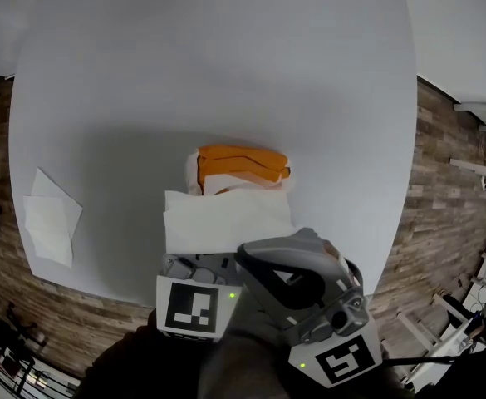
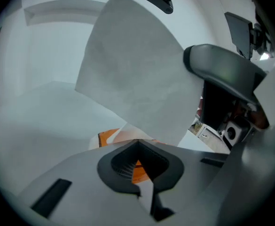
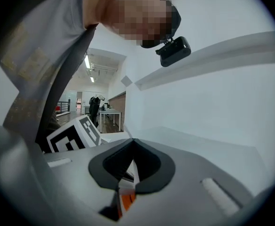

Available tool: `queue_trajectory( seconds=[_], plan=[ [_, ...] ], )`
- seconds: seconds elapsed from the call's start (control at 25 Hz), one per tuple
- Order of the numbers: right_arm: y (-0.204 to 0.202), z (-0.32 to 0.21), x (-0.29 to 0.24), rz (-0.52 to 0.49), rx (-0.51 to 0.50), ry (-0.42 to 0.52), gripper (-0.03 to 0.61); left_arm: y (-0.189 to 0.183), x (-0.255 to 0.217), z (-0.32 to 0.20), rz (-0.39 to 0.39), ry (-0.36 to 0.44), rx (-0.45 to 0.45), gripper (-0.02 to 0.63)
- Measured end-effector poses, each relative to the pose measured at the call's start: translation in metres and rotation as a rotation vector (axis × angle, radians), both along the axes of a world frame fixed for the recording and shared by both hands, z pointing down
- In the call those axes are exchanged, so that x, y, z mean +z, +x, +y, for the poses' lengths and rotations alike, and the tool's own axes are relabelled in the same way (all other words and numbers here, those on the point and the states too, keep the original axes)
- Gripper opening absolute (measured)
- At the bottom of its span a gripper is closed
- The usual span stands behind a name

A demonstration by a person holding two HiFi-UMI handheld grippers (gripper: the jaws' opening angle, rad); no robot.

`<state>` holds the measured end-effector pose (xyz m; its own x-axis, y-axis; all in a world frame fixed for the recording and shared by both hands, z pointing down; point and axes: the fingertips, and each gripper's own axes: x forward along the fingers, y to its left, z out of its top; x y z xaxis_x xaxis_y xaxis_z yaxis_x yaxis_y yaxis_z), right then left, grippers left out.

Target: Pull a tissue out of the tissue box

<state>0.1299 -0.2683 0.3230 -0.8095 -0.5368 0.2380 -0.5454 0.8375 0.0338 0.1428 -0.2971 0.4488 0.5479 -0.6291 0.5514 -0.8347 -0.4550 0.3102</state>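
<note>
At the near rim of the desk (image 1: pixel 226 65), the right hand-held gripper (image 3: pixel 131 167) has its jaws pressed together on a thin white sliver, which I take to be an edge of the tissue (image 1: pixel 226 221). The left hand-held gripper (image 2: pixel 139 166), just beside it, also has its jaws together, with nothing I can make out pinched between them. The tissue spreads as a wide sheet from the grippers toward the orange tissue box (image 1: pixel 241 165), and its far edge overlaps the box front; whether it is clear of the slot I cannot tell. If a corner is caught there, a hard pull could tear the sheet, drag the light box toward the rim, or bring a second sheet along. With so slim a bite, the tissue could also slip free. The box sits mid-desk, well away from every edge, with bare surface beyond it and to the right. A few loose tissues (image 1: pixel 51 219) lie near the left rim, well apart from the grippers.
</note>
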Motion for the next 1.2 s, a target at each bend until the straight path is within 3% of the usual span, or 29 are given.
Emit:
queue_trajectory(
  seconds=[0.36,0.76,0.92,1.2],
  plan=[
    [0.008,0.028,-0.027,-0.036,0.027,0.018,0.005,-0.002,-0.027,0.025,-0.013,0.057,0.001,0.0],
    [0.001,0.109,-0.101,-0.052,0.027,0.13,0.003,-0.019,-0.114,0.107,-0.01,0.199,-0.04,0.0],
    [-0.014,0.149,-0.115,-0.066,-0.017,0.136,0.005,-0.041,-0.139,0.139,-0.041,0.272,-0.098,0.0],
    [-0.069,0.179,-0.124,-0.1,-0.111,0.107,0.003,-0.1,-0.159,0.183,-0.064,0.271,-0.194,0.0]
  ],
)
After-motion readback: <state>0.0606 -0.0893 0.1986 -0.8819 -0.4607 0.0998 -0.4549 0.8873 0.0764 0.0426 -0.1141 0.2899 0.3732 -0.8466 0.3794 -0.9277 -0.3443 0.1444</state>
